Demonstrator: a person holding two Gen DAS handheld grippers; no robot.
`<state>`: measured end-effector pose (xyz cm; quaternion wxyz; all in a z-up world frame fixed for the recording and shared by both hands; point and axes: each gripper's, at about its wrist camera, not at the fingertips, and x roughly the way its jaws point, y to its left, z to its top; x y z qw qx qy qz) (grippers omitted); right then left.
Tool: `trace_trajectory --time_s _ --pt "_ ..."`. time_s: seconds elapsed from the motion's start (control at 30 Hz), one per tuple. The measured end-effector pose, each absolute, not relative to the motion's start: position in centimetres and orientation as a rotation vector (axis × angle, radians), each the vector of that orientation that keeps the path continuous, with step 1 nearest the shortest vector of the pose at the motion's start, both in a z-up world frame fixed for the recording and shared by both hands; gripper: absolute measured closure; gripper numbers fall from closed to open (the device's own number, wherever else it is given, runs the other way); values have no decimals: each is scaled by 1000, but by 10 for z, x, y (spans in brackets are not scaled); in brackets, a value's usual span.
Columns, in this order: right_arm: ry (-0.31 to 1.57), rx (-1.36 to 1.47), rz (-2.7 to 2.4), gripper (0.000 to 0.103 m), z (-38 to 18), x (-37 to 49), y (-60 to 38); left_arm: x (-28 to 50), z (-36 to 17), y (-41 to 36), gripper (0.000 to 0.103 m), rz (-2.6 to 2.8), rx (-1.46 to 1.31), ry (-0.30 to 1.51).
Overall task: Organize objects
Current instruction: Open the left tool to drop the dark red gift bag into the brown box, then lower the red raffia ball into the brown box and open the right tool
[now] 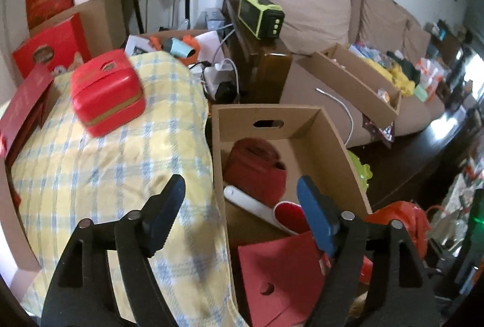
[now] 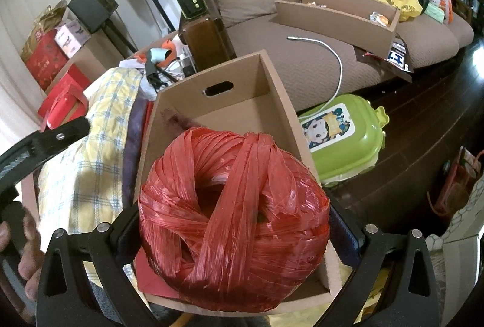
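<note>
The right gripper [image 2: 234, 231] pinches a bulky twine ball [image 2: 233, 218] that could slip beside the cardboard box [image 2: 272, 103], while the left gripper [image 1: 242, 206] hangs spread and empty.

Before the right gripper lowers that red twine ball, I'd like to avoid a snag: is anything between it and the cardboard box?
Nothing visible blocks the drop. The red twine ball, held in the right gripper, hangs above the open cardboard box. The ball hides the box floor directly beneath it in the right wrist view.

Red goods, one cardboard box

A ball of red plastic twine [image 2: 233, 218] hangs over the open cardboard box [image 1: 266, 122]; inside lie a red envelope [image 1: 281, 275] and a white-handled roller [image 1: 257, 203].
</note>
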<state>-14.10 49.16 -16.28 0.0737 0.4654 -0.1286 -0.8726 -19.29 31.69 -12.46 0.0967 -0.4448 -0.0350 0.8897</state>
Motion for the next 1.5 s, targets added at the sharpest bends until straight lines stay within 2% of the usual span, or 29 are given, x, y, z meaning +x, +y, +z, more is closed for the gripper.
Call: trace_trajectory --time_s 0.5,0.63,0.87,1.1,1.3,1.4,1.5 --pt "-368 1406 -2617 1 -166 -142 490 -160 -80 250 26 2783 -1268 -222" --pt "-348 1401 -2619 1 -167 -142 488 -156 -75 246 26 2819 -1247 -156" --pt "-294 1398 -2608 1 -168 -142 479 -154 -80 241 26 2801 -1257 -146" --pt "-143 1378 -2644 1 -167 -140 466 -147 -85 246 26 2837 -1193 20" --pt "-133 1178 -2738 1 -146 -133 469 -147 -85 234 26 2833 -1198 -59" --pt "-188 1101 -2739 1 -140 -135 468 -143 -75 224 26 2864 -1142 -133" --pt "-187 1080 -2706 1 -147 -146 456 -139 -68 218 26 2895 -1092 -113"
